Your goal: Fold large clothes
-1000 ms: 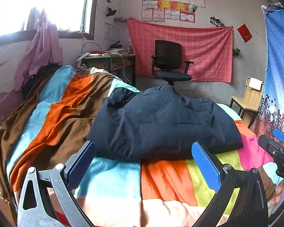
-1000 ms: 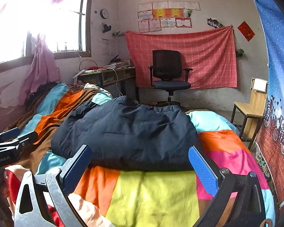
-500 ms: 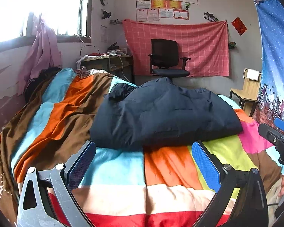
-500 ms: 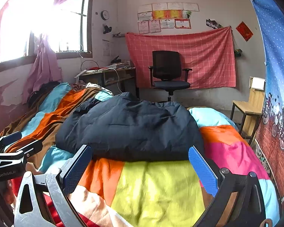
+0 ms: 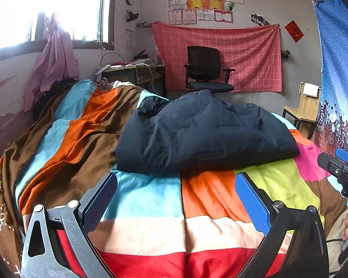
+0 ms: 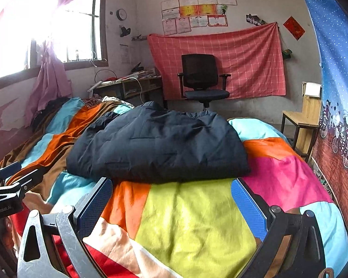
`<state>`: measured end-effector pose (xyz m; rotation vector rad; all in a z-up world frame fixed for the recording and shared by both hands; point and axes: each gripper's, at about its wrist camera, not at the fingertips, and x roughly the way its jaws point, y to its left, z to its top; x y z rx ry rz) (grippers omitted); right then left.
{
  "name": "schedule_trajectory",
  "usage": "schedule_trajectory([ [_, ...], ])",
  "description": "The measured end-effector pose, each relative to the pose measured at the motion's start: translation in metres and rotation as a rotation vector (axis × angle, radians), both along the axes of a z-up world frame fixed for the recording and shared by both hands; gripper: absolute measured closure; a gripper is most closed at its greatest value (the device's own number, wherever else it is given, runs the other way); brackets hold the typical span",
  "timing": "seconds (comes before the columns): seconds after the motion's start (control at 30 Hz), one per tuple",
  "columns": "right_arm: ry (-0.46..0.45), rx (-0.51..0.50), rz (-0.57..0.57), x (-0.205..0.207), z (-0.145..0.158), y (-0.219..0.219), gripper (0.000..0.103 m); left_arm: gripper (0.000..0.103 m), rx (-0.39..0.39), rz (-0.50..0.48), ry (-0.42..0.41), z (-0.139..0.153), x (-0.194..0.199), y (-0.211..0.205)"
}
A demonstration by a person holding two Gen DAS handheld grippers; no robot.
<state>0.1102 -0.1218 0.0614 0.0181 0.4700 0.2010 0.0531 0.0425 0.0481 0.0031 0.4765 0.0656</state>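
Folded navy jacket [image 5: 204,134] lying mid-bed on the striped quilt [image 5: 150,197], beyond both grippers. Left gripper [image 5: 176,199] and right gripper [image 6: 171,199] spread wide, empty, near the quilt's near edge.

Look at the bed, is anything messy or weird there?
A little. The dark blue jacket is folded but lumpy, with one bunched corner sticking out at its far left. The striped bedspread beside it is wrinkled. Nothing looks spilled or broken.

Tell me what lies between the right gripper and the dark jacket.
Only bare bedspread, its orange and yellow-green patches, lies between the open right gripper and the folded navy jacket. The right wrist view shows it best.
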Motion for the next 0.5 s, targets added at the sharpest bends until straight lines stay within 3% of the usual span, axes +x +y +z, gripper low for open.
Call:
schedule_trajectory([
  [0.5,0.025,-0.015,0.019,0.0014,-0.0064,0.0055,0.0,0.003,0.01,0.003,0.018,-0.006,-0.0025,-0.0007],
])
